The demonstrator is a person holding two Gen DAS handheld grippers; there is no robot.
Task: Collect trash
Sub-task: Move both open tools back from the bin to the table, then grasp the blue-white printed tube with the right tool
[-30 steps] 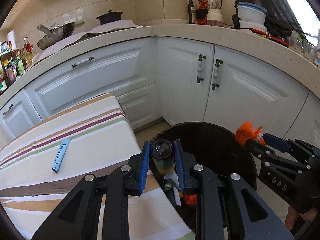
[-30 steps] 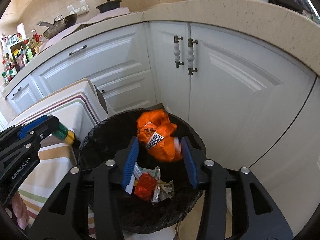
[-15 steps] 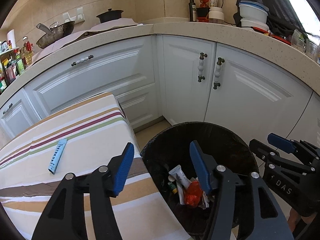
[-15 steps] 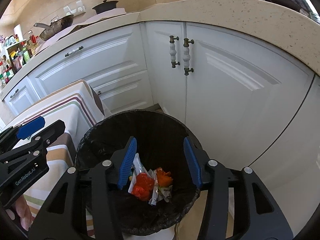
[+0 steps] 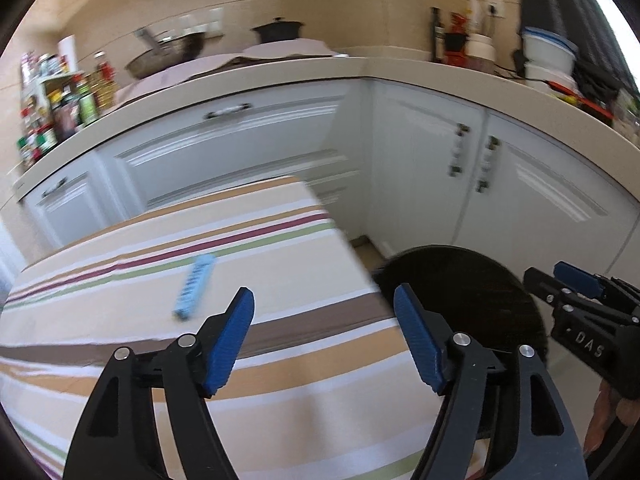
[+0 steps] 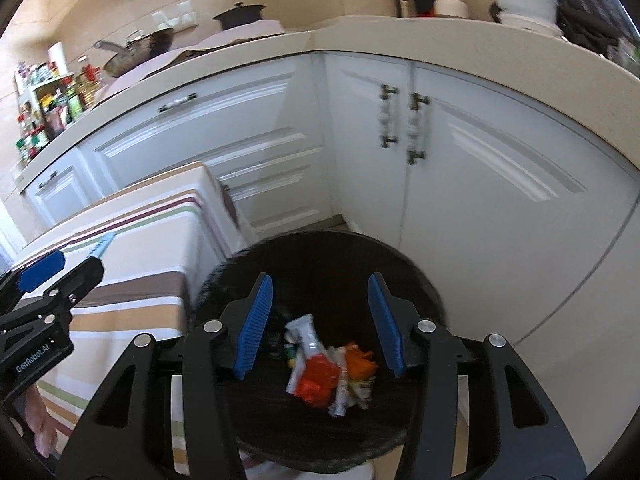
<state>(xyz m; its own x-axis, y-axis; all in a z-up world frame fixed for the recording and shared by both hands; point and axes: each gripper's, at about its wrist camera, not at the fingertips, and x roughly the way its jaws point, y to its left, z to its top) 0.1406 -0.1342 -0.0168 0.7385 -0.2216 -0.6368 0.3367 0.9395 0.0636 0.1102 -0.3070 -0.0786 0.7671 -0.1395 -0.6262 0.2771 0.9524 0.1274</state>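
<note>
A light blue wrapper (image 5: 195,287) lies on the striped tablecloth (image 5: 280,264); it also shows in the right wrist view (image 6: 102,245). My left gripper (image 5: 323,344) is open and empty, above the table's right part, with the wrapper ahead and to the left. My right gripper (image 6: 320,322) is open and empty above the black-lined trash bin (image 6: 416,280). Inside the bin lie orange, red and white wrappers (image 6: 324,372). The bin also shows in the left wrist view (image 5: 460,280), and the right gripper at its right edge (image 5: 576,292).
White kitchen cabinets (image 6: 460,168) and a beige countertop (image 5: 360,70) wrap around behind. Pots, bottles and containers stand on the counter. The left gripper (image 6: 44,280) shows at the left of the right wrist view. The bin stands in the corner beside the table.
Both grippers opened and dropped their loads into the bin: a bottle from the left, an orange bag from the right. The left gripper has since swung left over the table.
</note>
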